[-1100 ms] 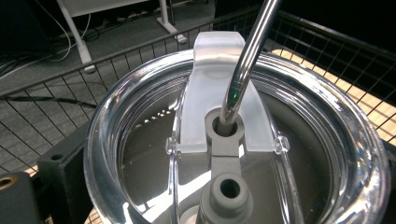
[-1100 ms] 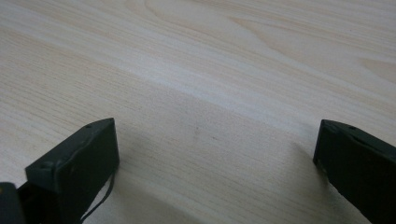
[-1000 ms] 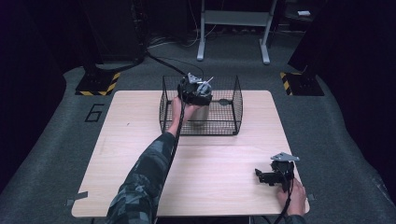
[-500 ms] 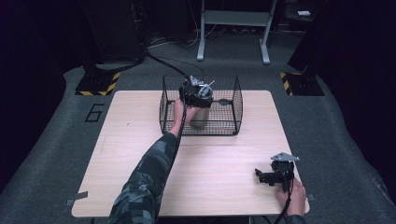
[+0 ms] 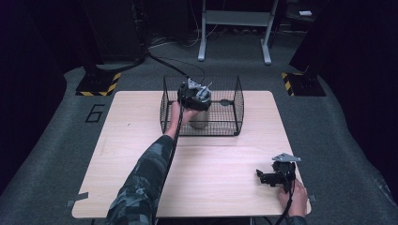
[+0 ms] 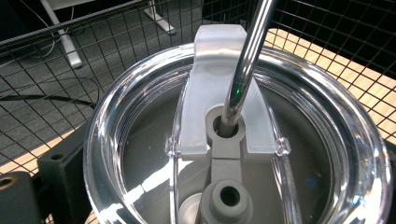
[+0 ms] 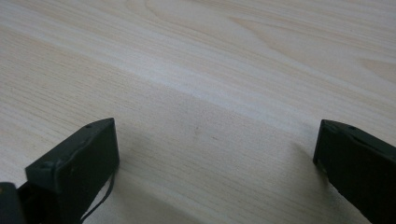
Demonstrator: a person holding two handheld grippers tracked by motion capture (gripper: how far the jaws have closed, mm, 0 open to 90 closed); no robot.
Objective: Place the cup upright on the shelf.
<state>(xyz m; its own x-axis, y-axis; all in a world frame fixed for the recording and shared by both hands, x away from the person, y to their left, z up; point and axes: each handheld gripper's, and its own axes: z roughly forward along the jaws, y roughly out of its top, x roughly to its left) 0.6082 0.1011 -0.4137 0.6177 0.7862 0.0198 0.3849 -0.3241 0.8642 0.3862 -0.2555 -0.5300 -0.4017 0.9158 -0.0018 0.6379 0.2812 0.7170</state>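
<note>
A steel tumbler (image 5: pixel 201 118) with a clear lid (image 6: pixel 140 107) and a metal straw (image 6: pixel 246 56) stands inside a black wire basket (image 5: pixel 236 104) at the table's far middle. My left gripper (image 5: pixel 193 96) reaches down into the basket and is shut on the tumbler's upper part. One black finger (image 6: pixel 60 179) presses against the lid's side; the other finger is hidden behind the tumbler. My right gripper (image 5: pixel 268 178) rests low over the wooden table (image 5: pixel 141 140) at the front right. It is open, with bare wood between its fingers (image 7: pixel 77 158).
The basket's mesh walls (image 6: pixel 327 28) surround the tumbler closely on all sides. A camouflage sleeve (image 5: pixel 145 178) stretches across the table's middle. A cable (image 5: pixel 164 61) runs over the dark floor behind the table, near a metal stand (image 5: pixel 234 18).
The left gripper and the tumbler have sunk slightly lower inside the basket. The right gripper has not moved.
</note>
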